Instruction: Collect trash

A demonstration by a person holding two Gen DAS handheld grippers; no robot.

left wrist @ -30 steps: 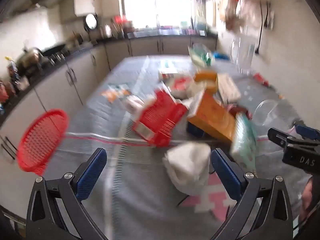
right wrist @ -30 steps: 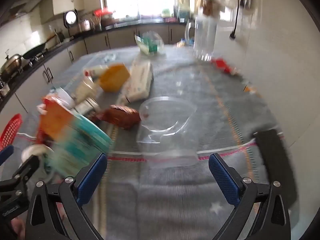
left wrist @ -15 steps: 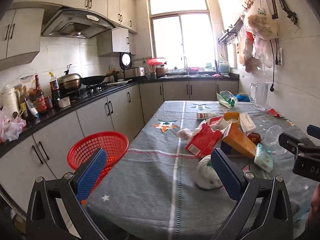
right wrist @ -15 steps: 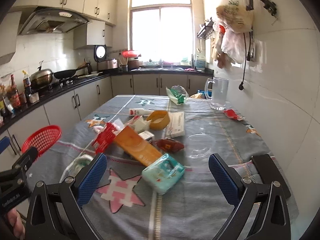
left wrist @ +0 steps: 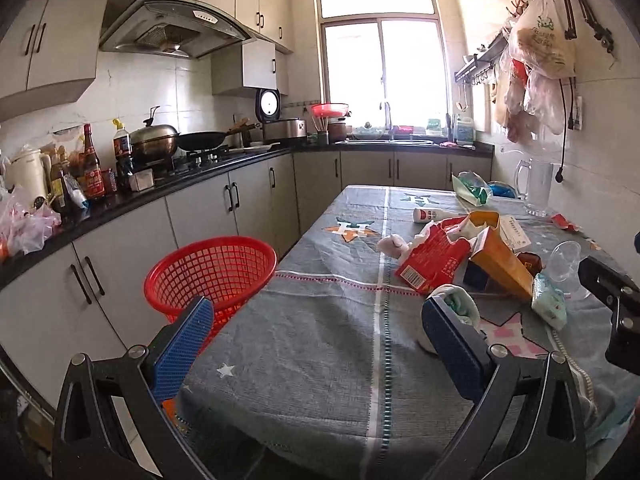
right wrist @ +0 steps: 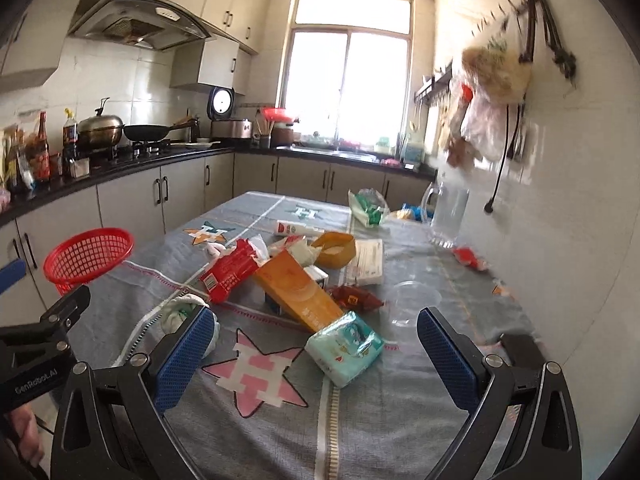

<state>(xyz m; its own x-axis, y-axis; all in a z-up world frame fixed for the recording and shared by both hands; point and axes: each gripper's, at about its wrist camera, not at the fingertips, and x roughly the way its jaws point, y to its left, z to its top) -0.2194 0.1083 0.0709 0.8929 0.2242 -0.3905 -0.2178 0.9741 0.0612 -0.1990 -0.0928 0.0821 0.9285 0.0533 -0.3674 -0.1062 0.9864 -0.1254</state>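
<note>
Both tools were held level over the near end of the table [left wrist: 320,344], aimed along it toward the window. The left gripper [left wrist: 316,344] had its jaws spread wide and empty; the right gripper [right wrist: 316,344] likewise gaped, gripping nothing. The trash pile [right wrist: 296,280] lay mid-table ahead, and the red basket [left wrist: 212,272] stood beside the table's left edge

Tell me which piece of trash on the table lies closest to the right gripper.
The teal tissue pack, lying flat beside the pink star, in front of the open right gripper. The orange box and red package sit farther back in the pile.
</note>
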